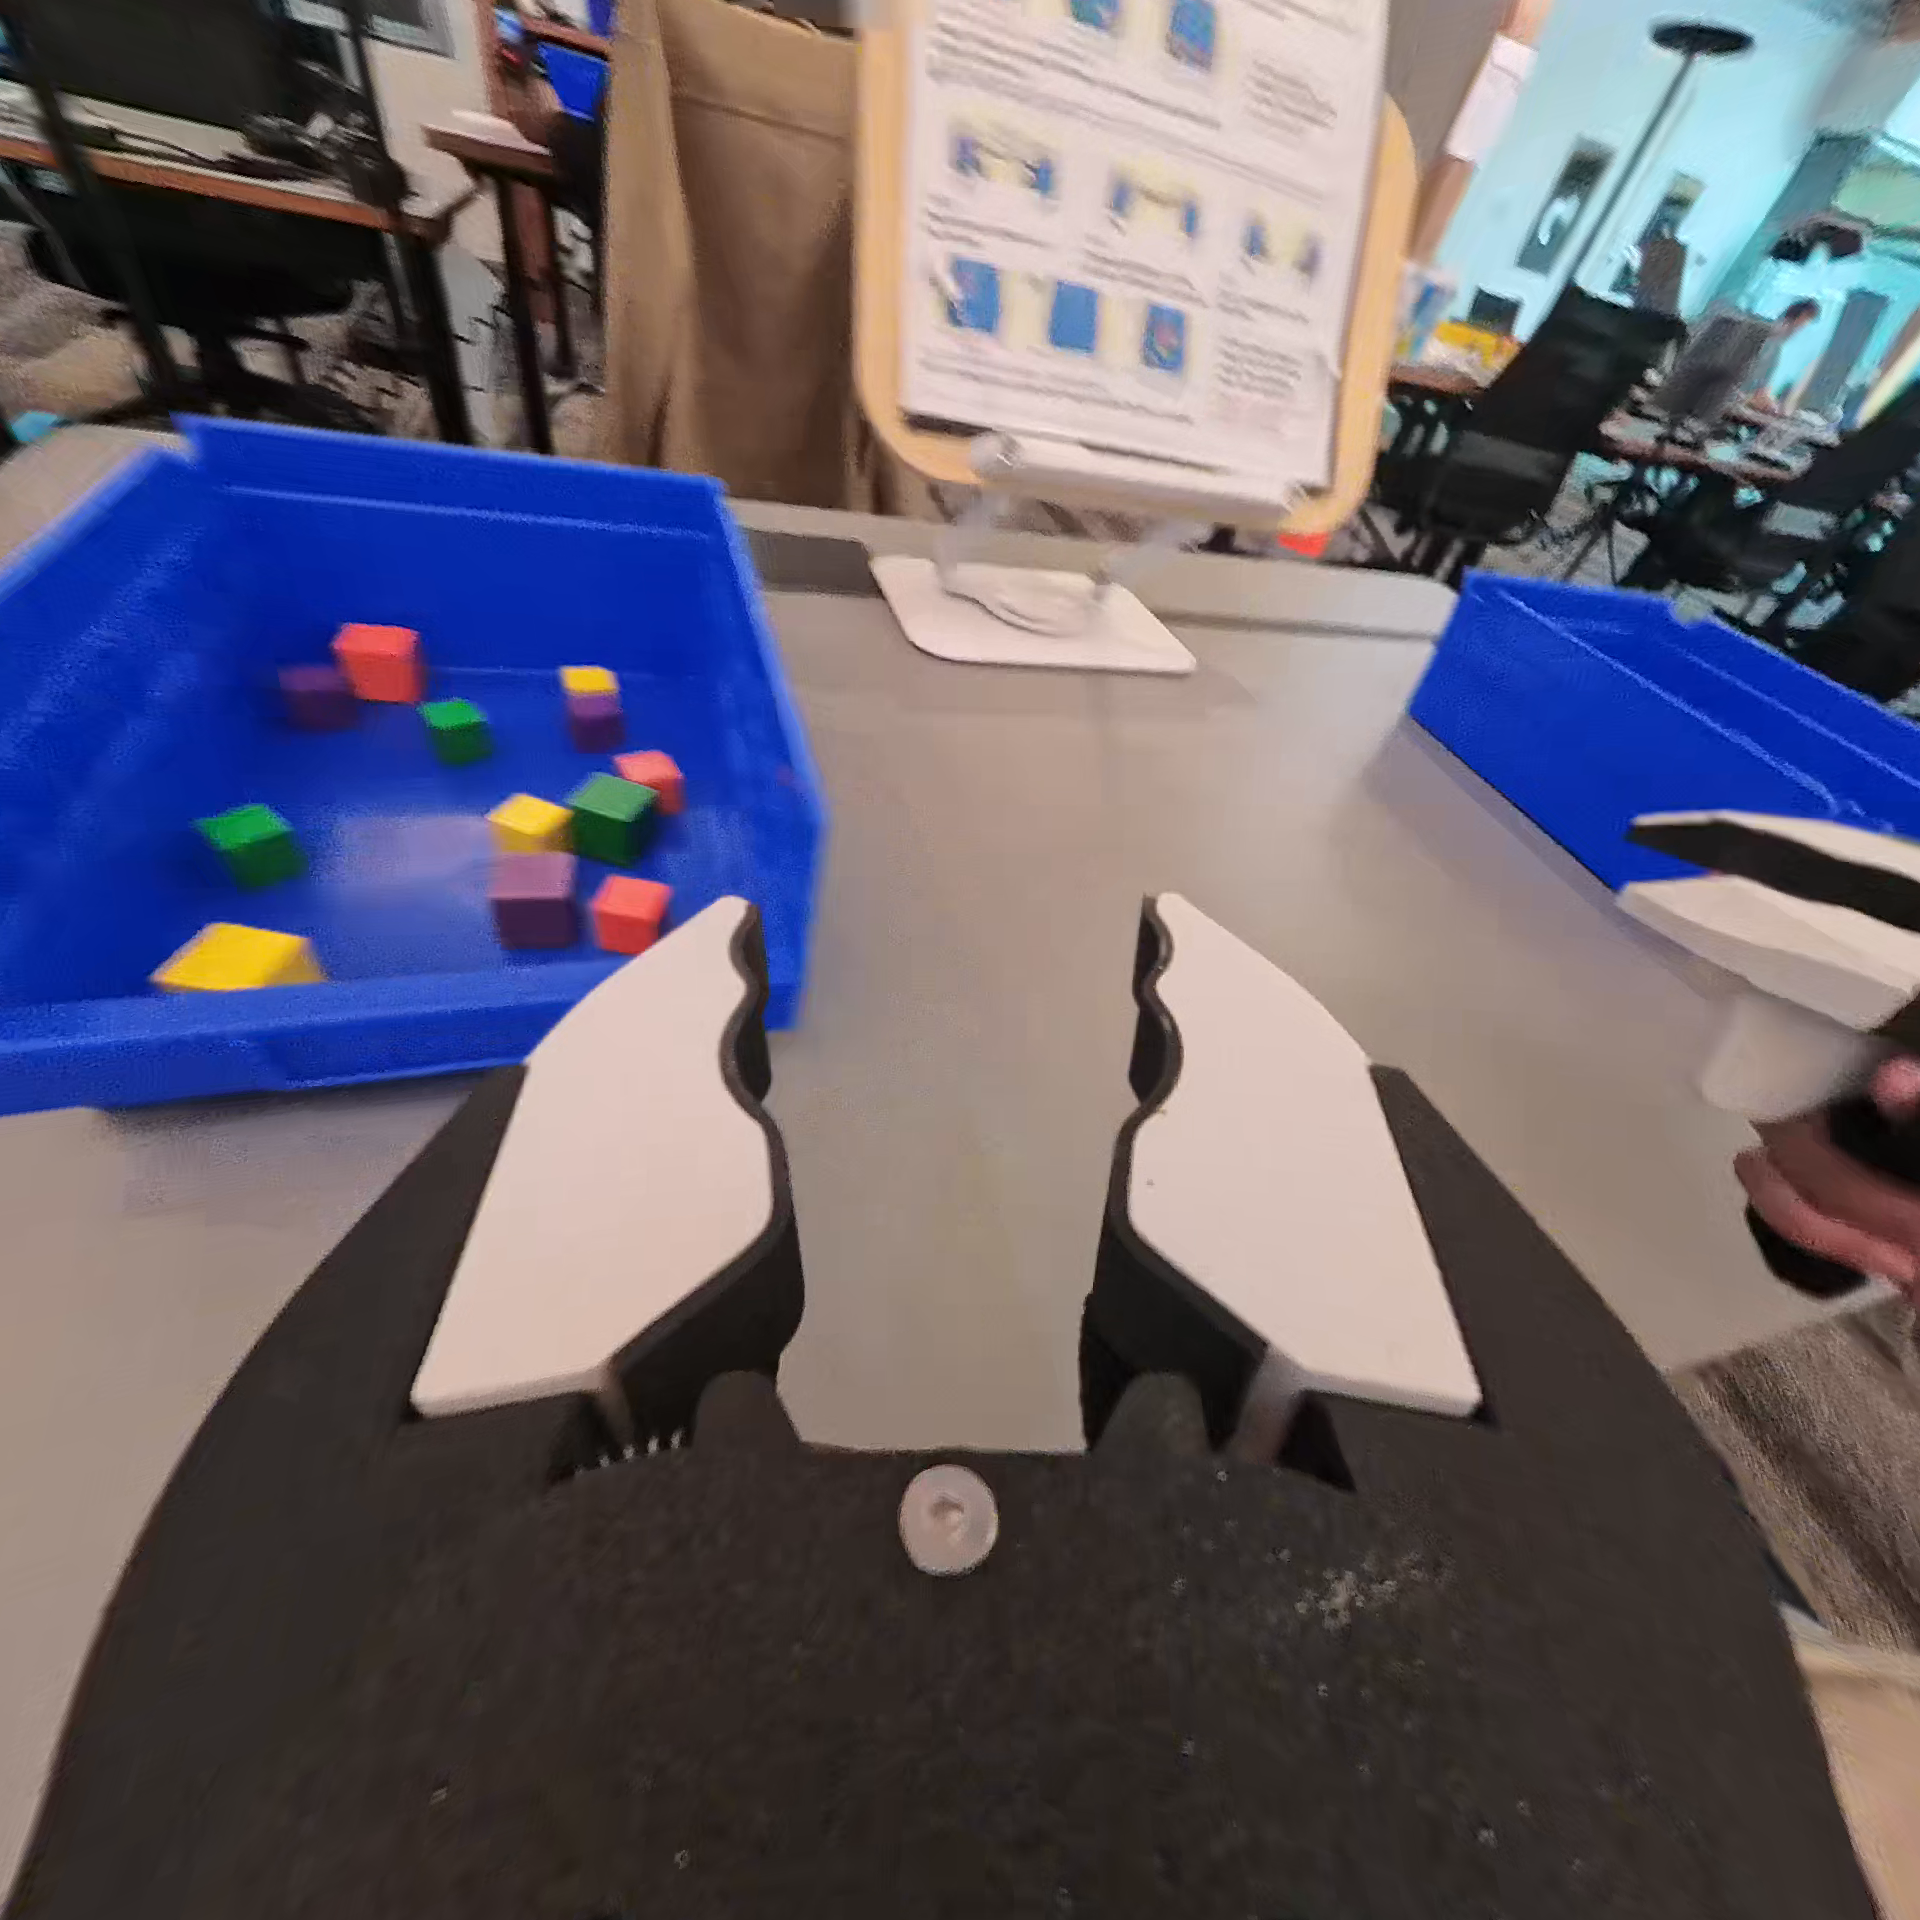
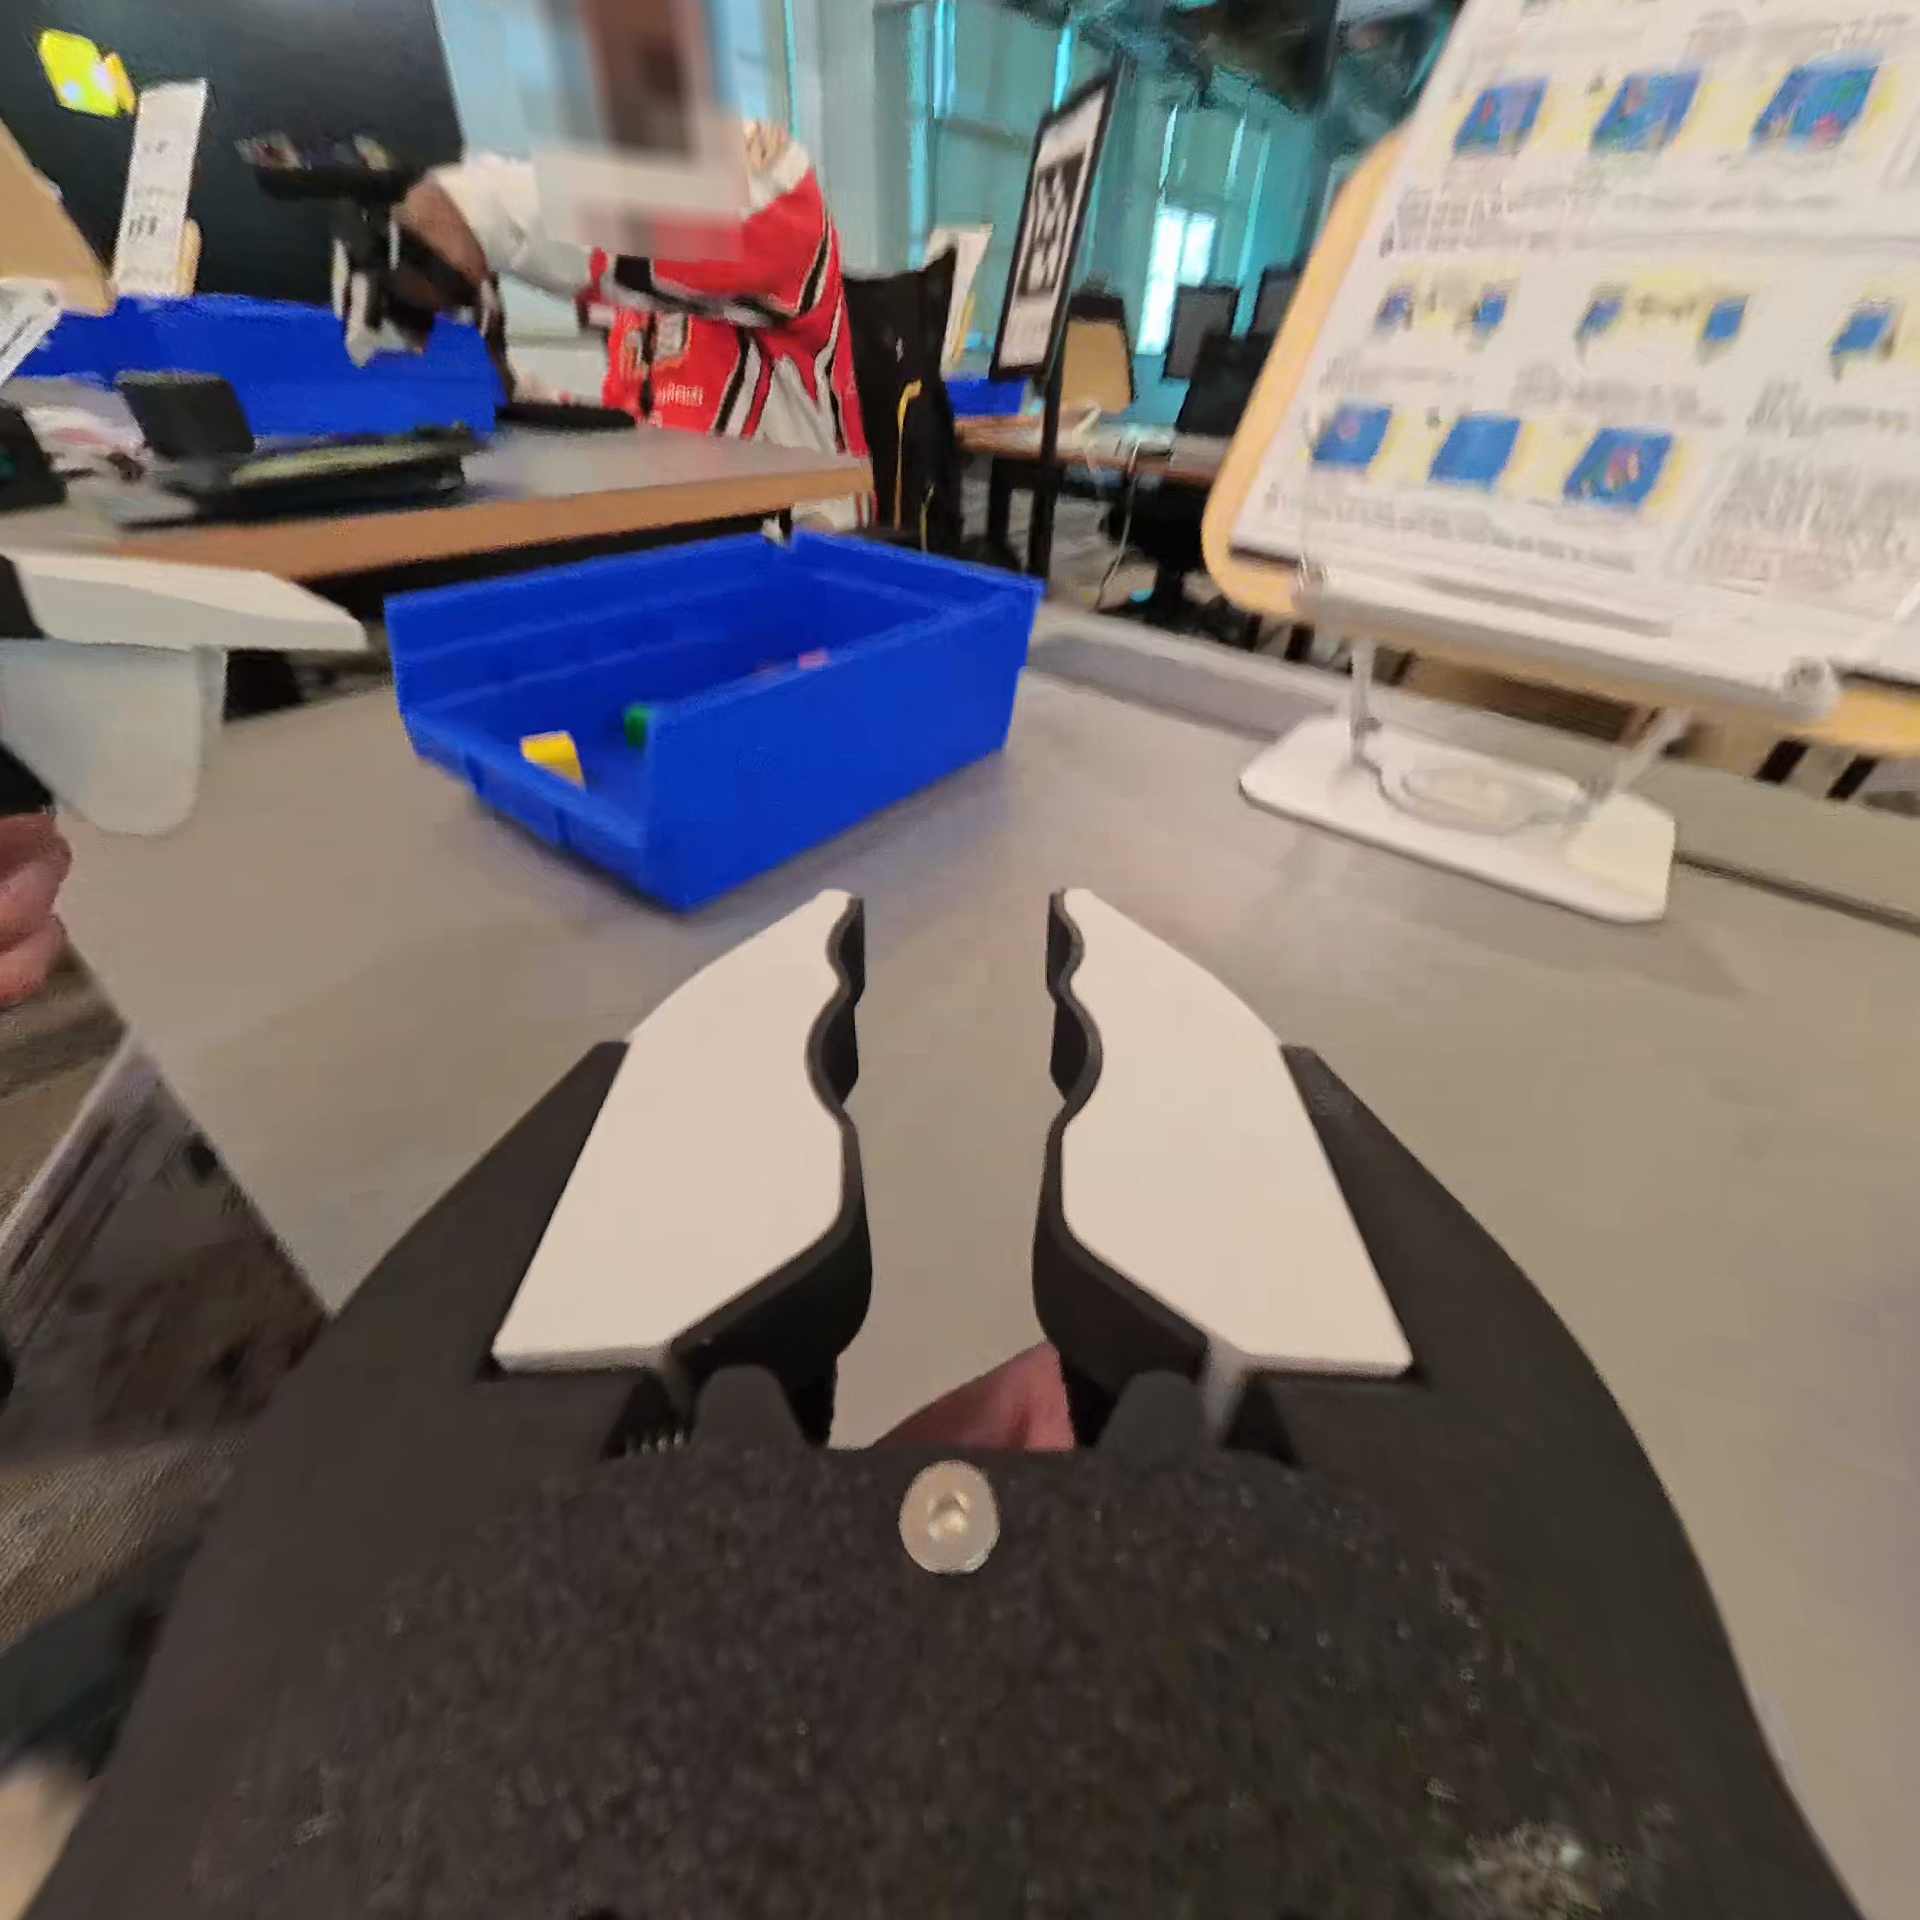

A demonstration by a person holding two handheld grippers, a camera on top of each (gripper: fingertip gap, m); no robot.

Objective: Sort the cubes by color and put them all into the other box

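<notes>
A blue box (image 1: 769, 727) on the left of the grey table holds several red, green, yellow and purple cubes, such as a green cube (image 1: 611, 818) and a yellow cube (image 1: 239, 956). A second blue box (image 1: 1621, 748) sits at the right; its inside is hidden. My left gripper (image 1: 948, 914) is open and empty above the bare table between the boxes. My right gripper (image 2: 956, 909) is open and empty, pointing at the cube box (image 2: 831, 769), where a yellow cube (image 2: 551, 753) and a green cube (image 2: 639, 722) show. The right gripper also shows in the left wrist view (image 1: 1766, 883).
A white stand (image 1: 1039, 613) with an instruction sheet on a wooden board (image 1: 1122, 239) stands at the table's far edge; it also shows in the right wrist view (image 2: 1455, 810). A person in a red and white top (image 2: 727, 312) works at another table behind. Chairs and desks lie beyond.
</notes>
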